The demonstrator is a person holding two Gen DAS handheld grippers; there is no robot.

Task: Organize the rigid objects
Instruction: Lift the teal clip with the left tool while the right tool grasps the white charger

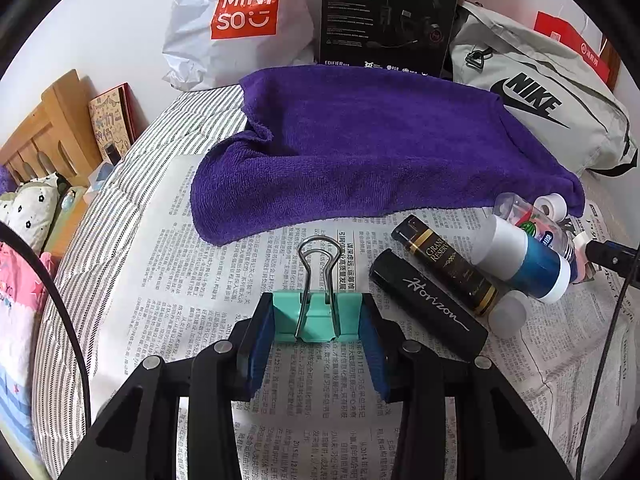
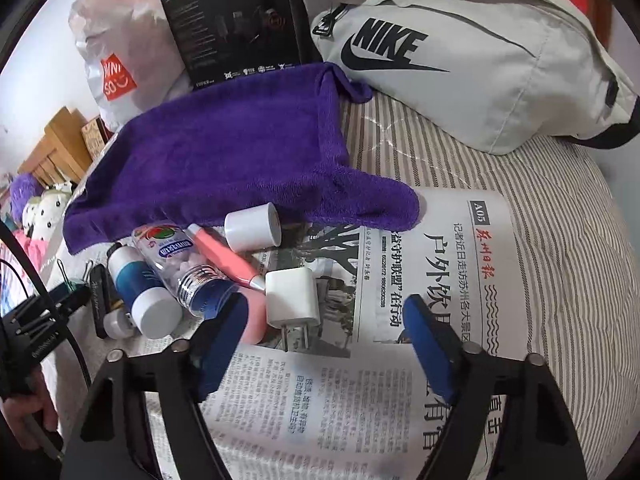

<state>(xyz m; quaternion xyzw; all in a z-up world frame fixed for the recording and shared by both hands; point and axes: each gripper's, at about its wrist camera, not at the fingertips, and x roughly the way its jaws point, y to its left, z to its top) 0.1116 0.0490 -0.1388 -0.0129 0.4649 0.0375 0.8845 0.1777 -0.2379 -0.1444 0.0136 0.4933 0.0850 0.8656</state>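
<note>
My left gripper (image 1: 316, 320) is shut on a mint-green binder clip (image 1: 310, 316), held just above the newspaper (image 1: 192, 280). To its right lie a black "Horizon" stick (image 1: 428, 306), a black-and-gold tube (image 1: 444, 264) and a blue-and-white bottle (image 1: 524, 258). My right gripper (image 2: 326, 316) is open and empty over the newspaper (image 2: 440, 260). A white charger plug (image 2: 292, 300) lies between its fingers, near the left one. Left of it lie a clear mint bottle (image 2: 184, 260), a pink tube (image 2: 224, 256), the blue-and-white bottle (image 2: 140, 288) and a white cap (image 2: 252, 226).
A purple towel (image 1: 360, 148) lies behind the objects on the striped bedding (image 2: 540, 220). A grey Nike bag (image 2: 460, 52), a black headset box (image 1: 388, 16) and a Miniso bag (image 1: 236, 20) stand along the wall. A wooden headboard (image 1: 52, 128) is at left.
</note>
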